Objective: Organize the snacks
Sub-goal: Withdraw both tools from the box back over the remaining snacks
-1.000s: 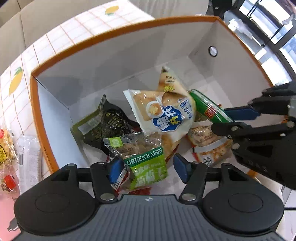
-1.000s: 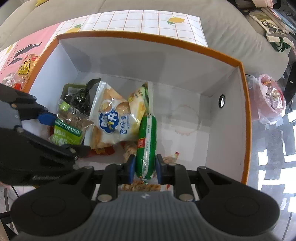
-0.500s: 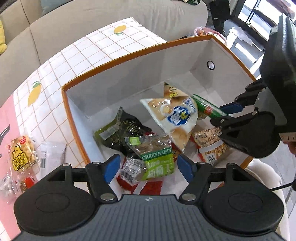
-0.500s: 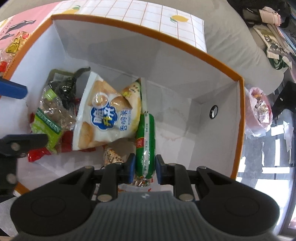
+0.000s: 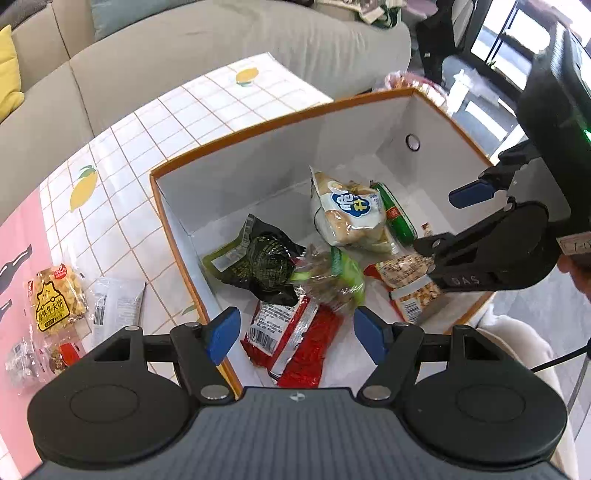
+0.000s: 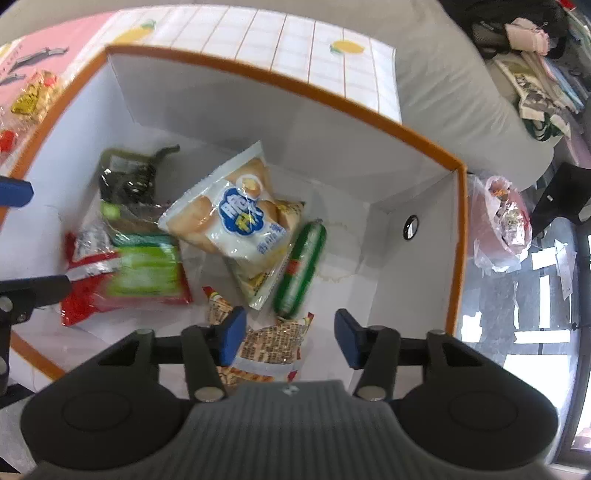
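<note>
A beige sofa [image 5: 221, 48] (yellow cushion [image 5: 9, 74] at its end) faces bright windows [image 5: 517, 33].

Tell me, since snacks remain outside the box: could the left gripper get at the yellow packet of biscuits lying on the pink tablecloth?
Probably yes. The left gripper is open and empty, and the yellow packet of biscuits lies uncovered on the tablecloth, outside the orange-rimmed white box, with nothing above it.

snack packets [image 6: 229, 225] in box [image 6: 456, 236], box on table [image 5: 207, 110]

A home living room: grey sofa [image 5: 221, 40], lemon-print tablecloth [image 5: 207, 107].
</note>
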A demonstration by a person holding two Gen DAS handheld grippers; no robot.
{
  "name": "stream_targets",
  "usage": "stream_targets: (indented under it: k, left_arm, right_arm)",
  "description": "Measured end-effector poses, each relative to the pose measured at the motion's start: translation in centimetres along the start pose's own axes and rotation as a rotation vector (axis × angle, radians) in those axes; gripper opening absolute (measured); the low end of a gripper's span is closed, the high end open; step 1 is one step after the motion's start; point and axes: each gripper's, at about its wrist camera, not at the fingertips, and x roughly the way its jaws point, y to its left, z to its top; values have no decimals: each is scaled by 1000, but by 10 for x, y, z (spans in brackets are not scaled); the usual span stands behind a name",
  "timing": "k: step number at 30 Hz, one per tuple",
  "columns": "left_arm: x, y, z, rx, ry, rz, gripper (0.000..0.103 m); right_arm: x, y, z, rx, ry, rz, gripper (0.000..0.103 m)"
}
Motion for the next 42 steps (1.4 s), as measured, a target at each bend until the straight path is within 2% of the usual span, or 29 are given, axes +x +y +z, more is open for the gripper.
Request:
stream_targets:
  k: [4,7,11,13,23,30,36,42]
  left_arm:
    - [-12,3,-8,-11,-44,3,82]
    - [-23,7,-17,-24,-85,19,82]
    - [-39,13,-32,-52,-141,33,82]
    - [-46,18,-40,-74,-168,38,82]
    - [-75,56,-94,-200,-275,112,80]
    - [-82,89,-140,-268,-309,172,80]
    - [-84,120,-173,-335,-297,228,80]
    - [-81,147,-192,-403,-285,236,80]
  right_arm:
    - [-18,8,-9,18,-49,-21,64]
    - [-32,13,-18,47,-99,-18,66]
    - [-52,24,-33,103,-190,-58,69]
    - [-62,31,-40,134,-236,-60,75]
    - [-93,95,-66,218,-441,-23,75]
    - [-97,152,-75,209,-534,-6,75]
    - [-96,196,-76,151,-601,28,75]
    - [-88,230,-63,66,-603,91,75]
